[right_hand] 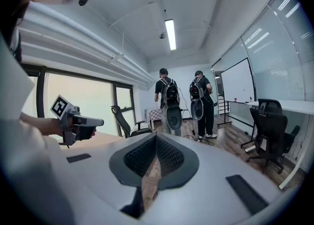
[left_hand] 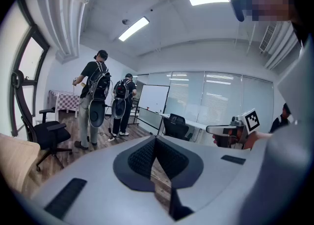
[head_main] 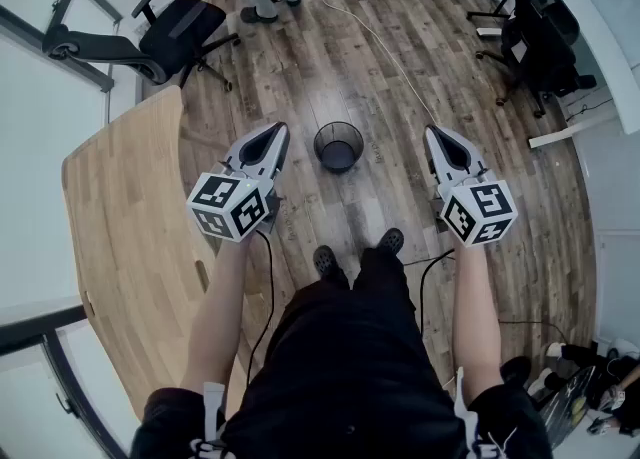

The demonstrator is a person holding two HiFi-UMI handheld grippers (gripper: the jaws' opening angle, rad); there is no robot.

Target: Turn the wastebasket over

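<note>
Head view only: black mesh wastebasket [head_main: 338, 146] upright on wood floor [head_main: 400, 37], between left gripper [head_main: 277, 131] and right gripper [head_main: 431, 133], touching neither. Gripper views only: both jaw pairs pinched together, nothing held; whiteboard [right_hand: 237, 87] on wall.

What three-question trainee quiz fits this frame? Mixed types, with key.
1. True or false: the wastebasket lies on its side.
2. The left gripper and the right gripper are: A) both shut and empty; B) both open; C) both shut on the wastebasket.
3. Fill in: in the head view, the wooden table is on the person's ____ side.

Key: 1 false, it stands upright with its mouth up, between the two grippers. 2 A. 3 left.
</note>
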